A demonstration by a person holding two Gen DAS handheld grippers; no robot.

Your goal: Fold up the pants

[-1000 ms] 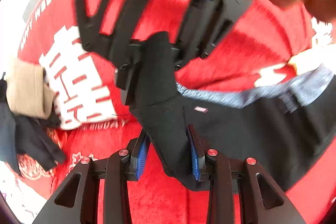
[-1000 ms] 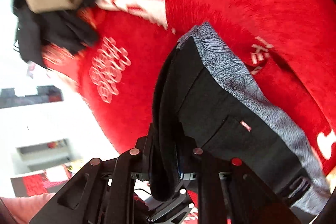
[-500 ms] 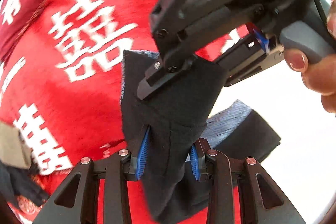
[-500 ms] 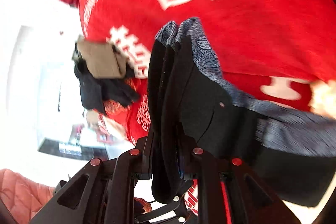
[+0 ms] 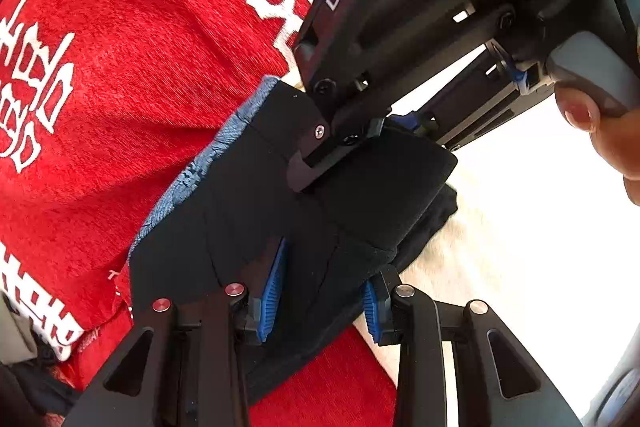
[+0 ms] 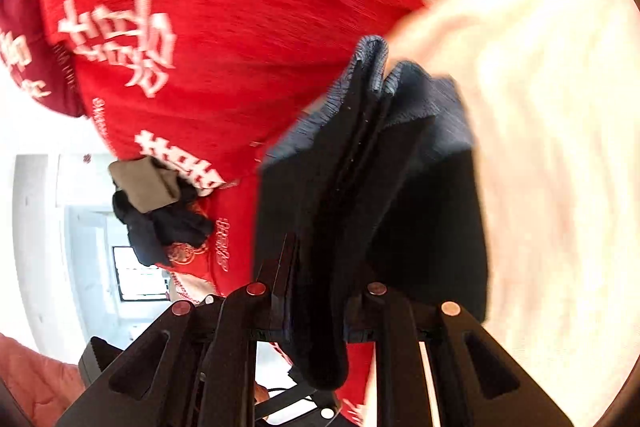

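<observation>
Now both grippers grip the folded black pants (image 5: 256,195) over the red cloth (image 5: 132,75): left gripper (image 5: 320,291), jaws just easing apart, and right gripper (image 6: 316,303) clamped tight.

Right claw (image 5: 340,147) crowds folded pants (image 5: 248,195); white surface (image 5: 520,227) beside lies bare

Both hand-held grippers are carrying the folded black pants (image 5: 256,195) across the red blanket (image 5: 132,75) toward its edge beside the white surface (image 5: 520,219), while the left hand-held gripper (image 5: 320,291) is just loosening its jaws around the cloth.
</observation>
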